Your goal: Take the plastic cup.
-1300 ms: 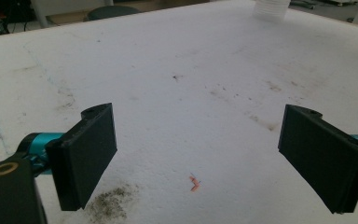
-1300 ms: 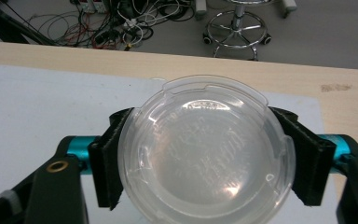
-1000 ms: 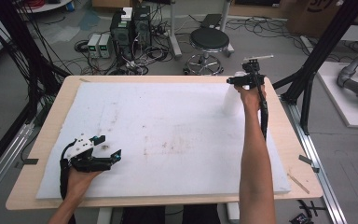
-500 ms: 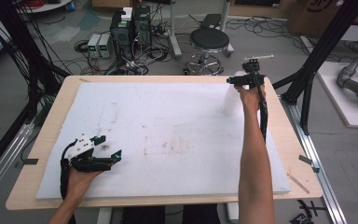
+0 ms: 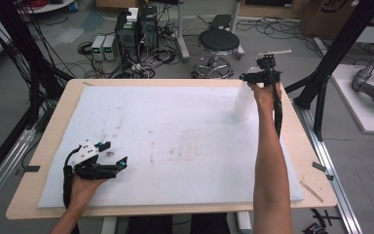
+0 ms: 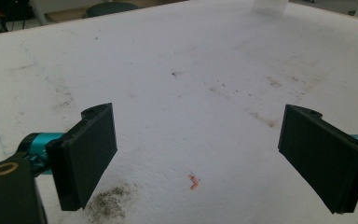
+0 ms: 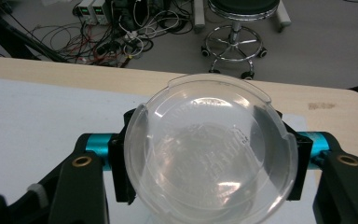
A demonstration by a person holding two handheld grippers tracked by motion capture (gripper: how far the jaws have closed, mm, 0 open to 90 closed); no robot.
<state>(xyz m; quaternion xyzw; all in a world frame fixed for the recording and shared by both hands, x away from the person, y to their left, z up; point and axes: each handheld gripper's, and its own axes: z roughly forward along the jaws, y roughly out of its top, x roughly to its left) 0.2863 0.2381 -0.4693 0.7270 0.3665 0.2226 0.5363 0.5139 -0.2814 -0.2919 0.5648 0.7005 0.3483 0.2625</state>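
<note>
Lab floor at 12 o'clock of the table: cable tangle, power supplies [image 5: 104, 46], round black stool [image 5: 218, 43]. Wooden table [image 5: 292, 141] carrying a large white foam mat [image 5: 175, 122], stained brown near centre, dark smudge close to the near-left corner.

Right forearm [image 5: 269, 165] stretched from 5 o'clock up to the far-right corner of the mat, about 1 o'clock. Right gripper [image 5: 263, 74] clamped across a clear plastic cup [image 5: 244, 101]; in the right gripper view, black jaws pressed on both sides of the cup's [image 7: 209, 154] rim, lid or mouth facing the camera, embossed lettering unreadable. Cup upright at the mat's far-right corner; bottom seemingly on or just above the foam, contact not resolvable.

Left gripper [image 5: 111, 163] resting low at 7 o'clock of the mat, jaws spread wide with nothing between them. Between the jaws in the left gripper view: bare foam, a small orange scrap [image 6: 193, 181], the dark smudge [image 6: 107, 207] toward the left jaw.

Risks, as judged:
- Thin clear wall, grip high at the rim: too much squeeze likely to buckle or pop the cup out sideways.
- Too little squeeze: slip on lifting, tip on the soft foam.
- Cup near the table's far-right edge: any outward knock likely to send it to the floor.
- Long reach: less wrist control.
</note>
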